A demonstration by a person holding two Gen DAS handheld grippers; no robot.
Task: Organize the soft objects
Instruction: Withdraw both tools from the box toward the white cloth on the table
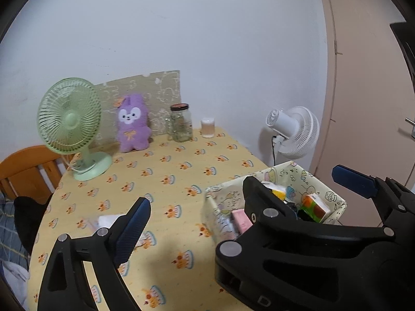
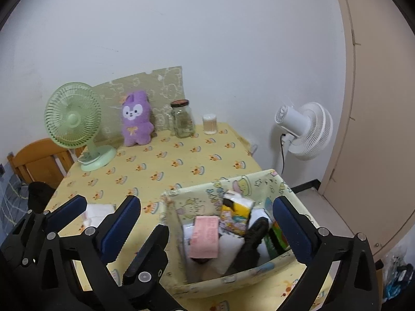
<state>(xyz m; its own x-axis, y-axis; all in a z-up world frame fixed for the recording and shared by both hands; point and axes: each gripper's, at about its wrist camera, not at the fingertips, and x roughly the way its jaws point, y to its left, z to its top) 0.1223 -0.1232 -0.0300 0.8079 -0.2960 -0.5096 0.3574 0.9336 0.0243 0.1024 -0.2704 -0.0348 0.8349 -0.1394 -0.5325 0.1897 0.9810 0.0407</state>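
Left hand-held gripper (image 2: 110, 203) and right hand-held gripper (image 2: 220, 223) both gape, empty

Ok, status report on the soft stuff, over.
Left hand-held gripper open, empty. Right hand-held gripper open, empty, over the fabric bin. Bin holds tissue packs and cloths. White folded cloth on the table. Nothing in the way.

A patterned fabric bin (image 2: 233, 277) stands near the table's (image 2: 181, 160) front right corner, packed with soft packets. A pink packet (image 2: 205, 235) leans upright beside a yellow one (image 2: 237, 212). A white folded cloth (image 2: 99, 211), perhaps, lies near the left edge.
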